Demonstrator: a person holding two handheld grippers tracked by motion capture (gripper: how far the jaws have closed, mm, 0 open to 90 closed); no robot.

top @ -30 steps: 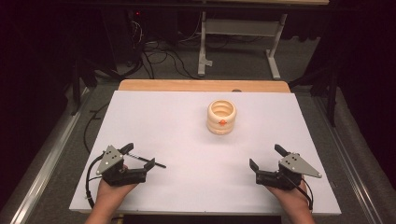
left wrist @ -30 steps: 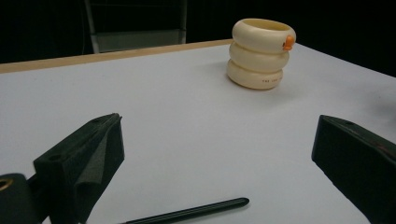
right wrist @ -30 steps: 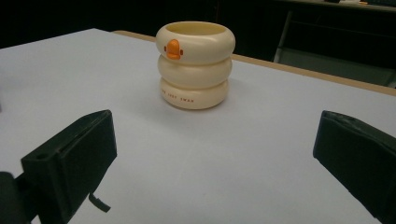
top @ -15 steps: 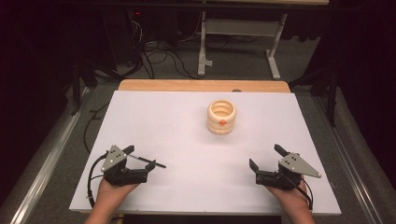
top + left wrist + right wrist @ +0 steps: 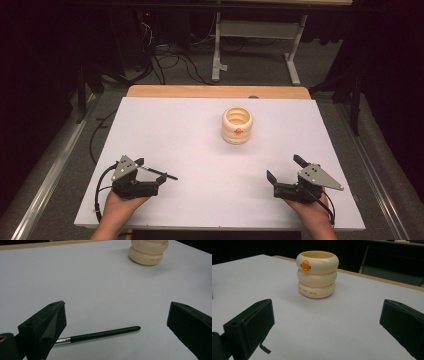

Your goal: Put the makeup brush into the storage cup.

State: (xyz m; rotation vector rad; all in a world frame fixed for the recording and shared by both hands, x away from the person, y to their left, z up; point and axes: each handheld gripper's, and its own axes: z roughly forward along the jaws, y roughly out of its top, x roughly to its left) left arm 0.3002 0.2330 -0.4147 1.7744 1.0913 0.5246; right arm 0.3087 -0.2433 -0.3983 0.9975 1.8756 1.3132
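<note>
Nothing is being held yet. Left gripper (image 5: 115, 322) is being kept wide apart, brush (image 5: 100, 334) lying between its jaws on the tabletop. Right gripper (image 5: 327, 322) is likewise agape, cup (image 5: 317, 273) ahead. Pickup and placing are judged outstanding.

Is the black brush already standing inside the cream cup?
No, the brush lies flat on the table, far from the cup.
</note>
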